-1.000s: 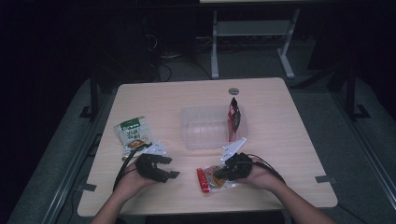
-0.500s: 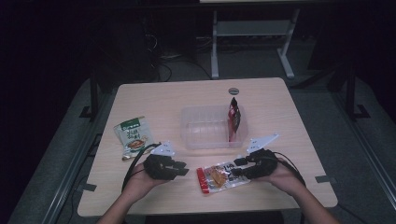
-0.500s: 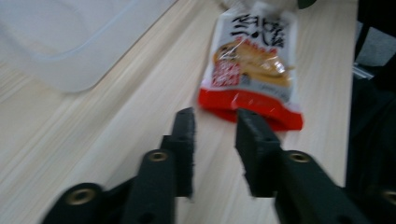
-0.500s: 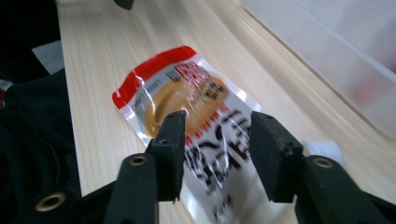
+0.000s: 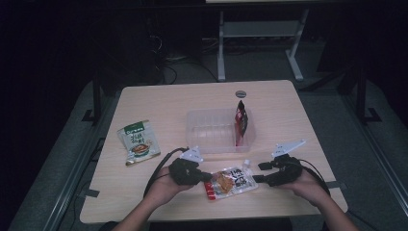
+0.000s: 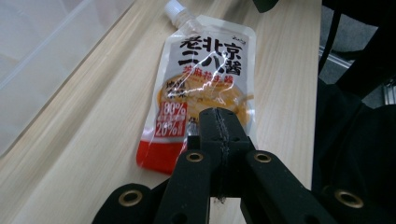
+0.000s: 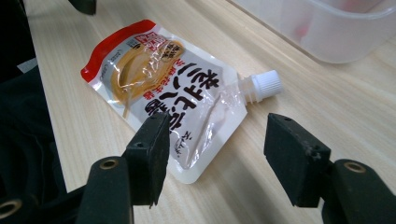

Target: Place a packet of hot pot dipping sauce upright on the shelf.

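A sauce pouch (image 5: pixel 233 180) with a white screw cap and a red bottom edge lies flat near the table's front edge. My left gripper (image 5: pixel 206 177) is at its red end. In the left gripper view its jaws have just been closing and now stand shut (image 6: pixel 218 116) over the pouch (image 6: pixel 205 79), with nothing seen between them. My right gripper (image 5: pixel 258 173) is at the cap end. Its jaws have just been opening and stand open (image 7: pixel 217 135) either side of the pouch's (image 7: pixel 159 74) cap-end corner, with the pads off it.
A clear plastic tub (image 5: pixel 207 144) stands mid-table with a red and black packet (image 5: pixel 241 120) upright at its right end. A green pouch (image 5: pixel 138 142) lies at the left, and a small grey disc (image 5: pixel 240 94) lies at the back. The tub's wall (image 7: pixel 327 28) is close beyond the cap.
The right gripper, which had the pouch, has let go of it and drawn off to the right. The pouch now lies flat. The left gripper has moved right to the pouch and shut.
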Demonstrator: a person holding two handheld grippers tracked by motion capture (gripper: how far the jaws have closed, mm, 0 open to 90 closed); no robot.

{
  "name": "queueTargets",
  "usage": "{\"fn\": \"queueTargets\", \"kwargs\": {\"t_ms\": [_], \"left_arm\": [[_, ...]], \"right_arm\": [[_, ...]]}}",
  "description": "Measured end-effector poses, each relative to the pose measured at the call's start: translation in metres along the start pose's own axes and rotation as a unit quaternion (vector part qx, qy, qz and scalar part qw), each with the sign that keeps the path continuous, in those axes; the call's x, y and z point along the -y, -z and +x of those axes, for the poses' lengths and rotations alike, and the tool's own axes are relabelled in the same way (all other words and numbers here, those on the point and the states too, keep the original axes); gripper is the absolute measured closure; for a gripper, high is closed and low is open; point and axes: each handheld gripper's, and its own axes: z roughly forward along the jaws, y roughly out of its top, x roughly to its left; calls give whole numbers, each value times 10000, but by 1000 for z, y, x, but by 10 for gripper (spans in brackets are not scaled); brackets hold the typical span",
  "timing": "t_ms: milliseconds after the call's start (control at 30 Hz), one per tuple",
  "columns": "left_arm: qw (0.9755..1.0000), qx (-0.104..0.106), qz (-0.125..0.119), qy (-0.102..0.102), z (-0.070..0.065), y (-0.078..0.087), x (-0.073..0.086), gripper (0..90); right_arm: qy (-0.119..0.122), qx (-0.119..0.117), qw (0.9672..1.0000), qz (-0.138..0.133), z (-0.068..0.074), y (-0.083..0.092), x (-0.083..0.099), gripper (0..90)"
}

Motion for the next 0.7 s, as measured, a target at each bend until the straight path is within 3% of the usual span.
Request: {"fn": "queueTargets", "kwargs": {"t_ms": [367,700], "left_arm": [[9992,-23,387,-17,5,-20,11,897],[9983,-53,587,34,7,-30,15,899]], "right_arm": [[-31,-97,9998,160,-4,-7,2,370],[-71,-235,9993,277,-6,-13,4,367]]}}
